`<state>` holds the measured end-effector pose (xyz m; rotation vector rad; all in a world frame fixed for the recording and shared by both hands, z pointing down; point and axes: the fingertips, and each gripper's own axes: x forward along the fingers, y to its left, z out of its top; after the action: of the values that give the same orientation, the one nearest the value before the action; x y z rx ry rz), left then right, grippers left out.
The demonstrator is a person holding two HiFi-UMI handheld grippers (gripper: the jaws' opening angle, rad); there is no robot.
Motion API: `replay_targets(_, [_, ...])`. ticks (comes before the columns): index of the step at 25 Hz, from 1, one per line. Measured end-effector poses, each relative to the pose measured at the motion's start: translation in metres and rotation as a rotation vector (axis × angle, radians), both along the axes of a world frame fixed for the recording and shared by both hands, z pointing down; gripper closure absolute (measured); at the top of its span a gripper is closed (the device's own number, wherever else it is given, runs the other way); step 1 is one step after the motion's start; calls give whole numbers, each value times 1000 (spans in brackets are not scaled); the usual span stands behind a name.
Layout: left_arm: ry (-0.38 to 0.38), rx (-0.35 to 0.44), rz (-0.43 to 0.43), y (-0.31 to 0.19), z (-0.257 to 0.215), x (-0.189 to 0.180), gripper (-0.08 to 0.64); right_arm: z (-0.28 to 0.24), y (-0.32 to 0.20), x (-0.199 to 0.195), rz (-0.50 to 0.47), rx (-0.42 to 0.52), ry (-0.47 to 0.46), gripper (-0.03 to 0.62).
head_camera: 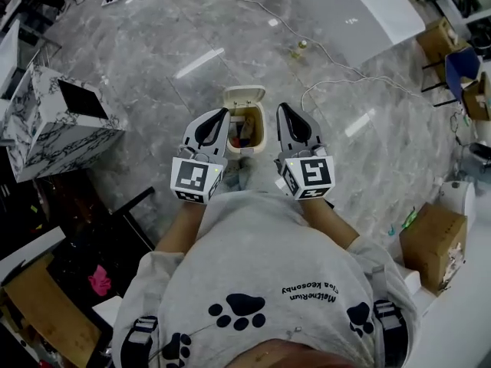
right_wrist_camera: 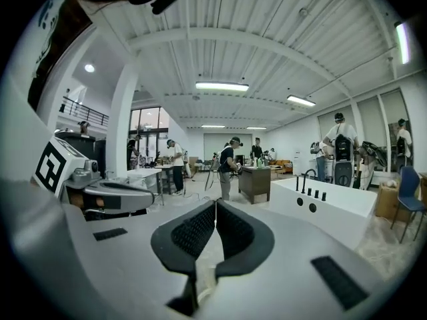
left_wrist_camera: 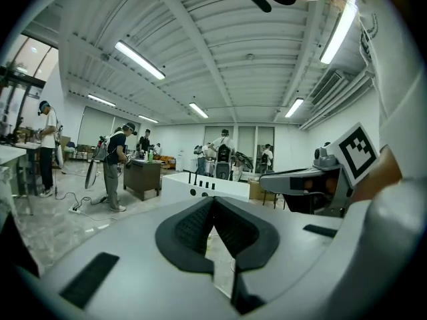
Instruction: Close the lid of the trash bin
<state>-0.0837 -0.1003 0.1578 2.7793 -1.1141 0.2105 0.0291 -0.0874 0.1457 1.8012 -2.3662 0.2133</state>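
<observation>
On the floor at twelve o'clock, the trash bin (head_camera: 247, 133) is seen, lid (head_camera: 244, 96) raised. Left tool (head_camera: 221, 115) and right tool (head_camera: 285, 112) are pressed together, empty; the lid should be tipped down gently.

I see a grey marble floor (head_camera: 153, 60) with a thin cable (head_camera: 368, 77) lying in curves over it. At the left stands a box with marble pattern (head_camera: 46, 129); it has a dark square on its upper face. At the right edge there is a cardboard box (head_camera: 433, 240), and higher up a blue chair (head_camera: 462, 67). A small bottle (head_camera: 300, 48) stands on the floor near a long white tub (head_camera: 376, 10). Something pink (head_camera: 100, 280) lies at the lower left. In the left gripper view several people (left_wrist_camera: 113, 165) stand around a dark cabinet (left_wrist_camera: 141, 179), under long lit ceiling lamps (left_wrist_camera: 139, 60).
</observation>
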Motion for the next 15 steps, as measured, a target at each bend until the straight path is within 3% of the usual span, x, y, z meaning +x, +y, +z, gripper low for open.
replay_targets(12, [-41,50,30,-58,30,17,540,42,-65,10,-157,-21,104,560])
replay_targets(15, [9,84,22,-73,42,25,540,62,-77,19,-184,-16,146,560])
